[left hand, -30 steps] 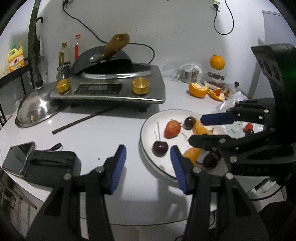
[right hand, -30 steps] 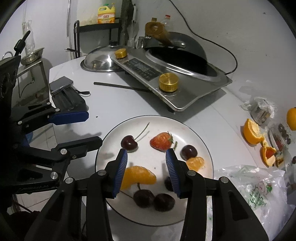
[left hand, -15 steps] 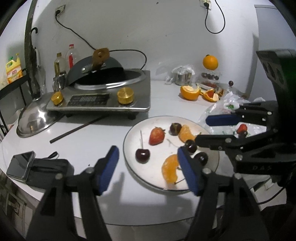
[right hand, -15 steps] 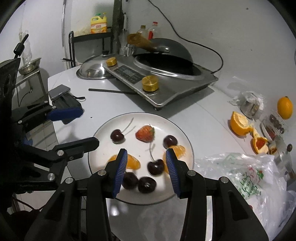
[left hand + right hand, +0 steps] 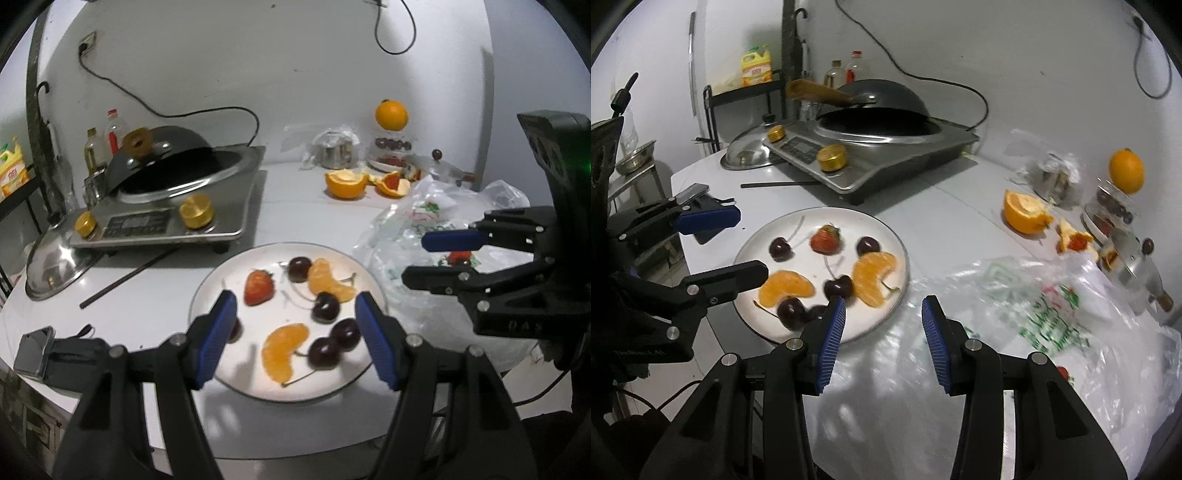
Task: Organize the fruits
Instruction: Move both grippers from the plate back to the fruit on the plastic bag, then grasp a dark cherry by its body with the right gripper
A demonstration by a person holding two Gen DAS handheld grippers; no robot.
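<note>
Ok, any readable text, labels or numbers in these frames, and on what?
None reads clearly.
Yellow jug label: red print, blurred.
Cooker panel: display too small to read.
Plastic bag: green and red print, crumpled, illegible.
Right gripper body: embossed marks, unclear.

Plate [image 5: 207, 291] betw. left jaws: glossy white glaze. Cherries [image 5: 325, 308] on it shiny, smooth; orange segments [image 5: 284, 350] matt, fibrous. Blue finger pads [image 5: 833, 343] ribbed, rubbery; black frames matt plastic w/ metal screws. Bag [image 5: 1052, 314] ahead of right jaws: clear crinkled plastic. Cooker [image 5: 229, 199] beyond left jaws: brushed steel, brass-look knobs. Tabletop [image 5: 314, 210] smooth, semi-gloss.
</note>
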